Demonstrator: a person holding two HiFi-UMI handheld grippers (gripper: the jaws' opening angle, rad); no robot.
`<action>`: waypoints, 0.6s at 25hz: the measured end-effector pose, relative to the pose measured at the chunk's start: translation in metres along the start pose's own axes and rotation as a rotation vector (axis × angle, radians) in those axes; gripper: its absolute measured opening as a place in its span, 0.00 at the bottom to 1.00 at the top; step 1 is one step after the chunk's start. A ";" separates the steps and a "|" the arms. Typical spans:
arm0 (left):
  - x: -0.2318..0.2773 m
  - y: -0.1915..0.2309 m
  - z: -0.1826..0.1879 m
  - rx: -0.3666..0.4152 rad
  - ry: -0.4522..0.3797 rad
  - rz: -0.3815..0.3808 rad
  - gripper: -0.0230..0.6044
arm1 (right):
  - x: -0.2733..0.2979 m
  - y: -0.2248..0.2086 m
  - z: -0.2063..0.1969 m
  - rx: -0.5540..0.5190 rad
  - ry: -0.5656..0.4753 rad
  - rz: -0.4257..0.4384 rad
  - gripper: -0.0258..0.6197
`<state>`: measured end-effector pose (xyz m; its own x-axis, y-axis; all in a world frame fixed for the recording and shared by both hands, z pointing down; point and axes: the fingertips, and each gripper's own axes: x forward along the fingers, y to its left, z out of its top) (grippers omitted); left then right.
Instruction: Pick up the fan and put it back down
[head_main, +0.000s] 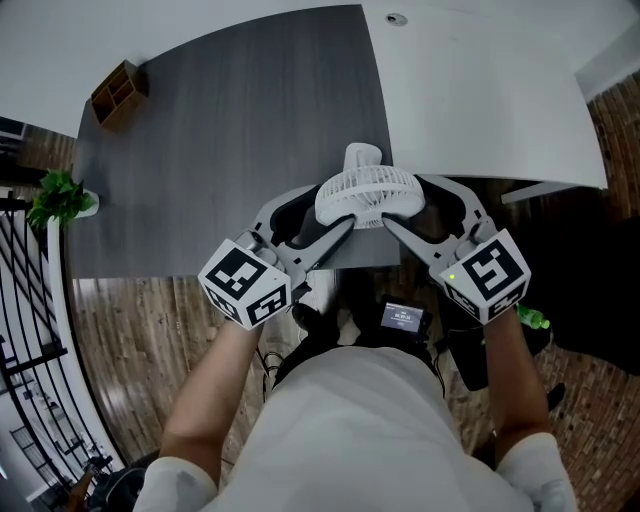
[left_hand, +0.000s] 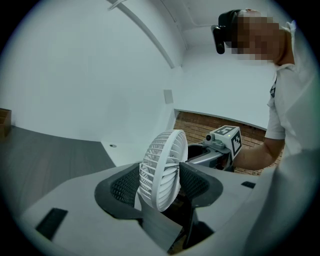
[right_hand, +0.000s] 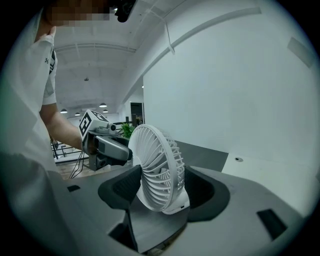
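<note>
A small white fan (head_main: 368, 195) with a round grille sits at the front edge of the dark grey table (head_main: 230, 130). My left gripper (head_main: 335, 208) clasps it from the left and my right gripper (head_main: 402, 205) from the right. In the left gripper view the fan (left_hand: 161, 170) stands edge-on between the two dark pads (left_hand: 122, 186), which close on its front and back. The right gripper view shows the same: the fan (right_hand: 157, 167) fills the gap, its white foot low over the table corner. Whether it rests on the table I cannot tell.
A wooden organiser box (head_main: 120, 92) stands at the table's far left corner. A green plant (head_main: 62, 195) is off the left edge beside a black railing. A white table (head_main: 480, 90) adjoins on the right. Wooden floor lies below the front edge.
</note>
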<state>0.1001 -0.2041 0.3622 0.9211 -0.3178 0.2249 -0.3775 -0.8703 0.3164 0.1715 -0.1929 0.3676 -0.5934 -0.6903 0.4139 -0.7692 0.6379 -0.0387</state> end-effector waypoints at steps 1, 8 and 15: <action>0.000 0.000 0.000 -0.003 -0.002 0.010 0.44 | 0.000 -0.001 0.000 0.004 -0.006 0.008 0.47; -0.005 -0.001 0.007 -0.018 -0.015 0.115 0.44 | -0.003 -0.005 0.002 0.009 -0.053 0.056 0.47; -0.025 -0.005 0.007 -0.034 -0.044 0.168 0.44 | -0.005 -0.001 0.005 0.014 -0.082 0.055 0.47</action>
<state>0.0794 -0.1942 0.3480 0.8479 -0.4743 0.2369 -0.5286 -0.7907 0.3089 0.1746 -0.1918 0.3607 -0.6514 -0.6807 0.3352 -0.7381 0.6709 -0.0720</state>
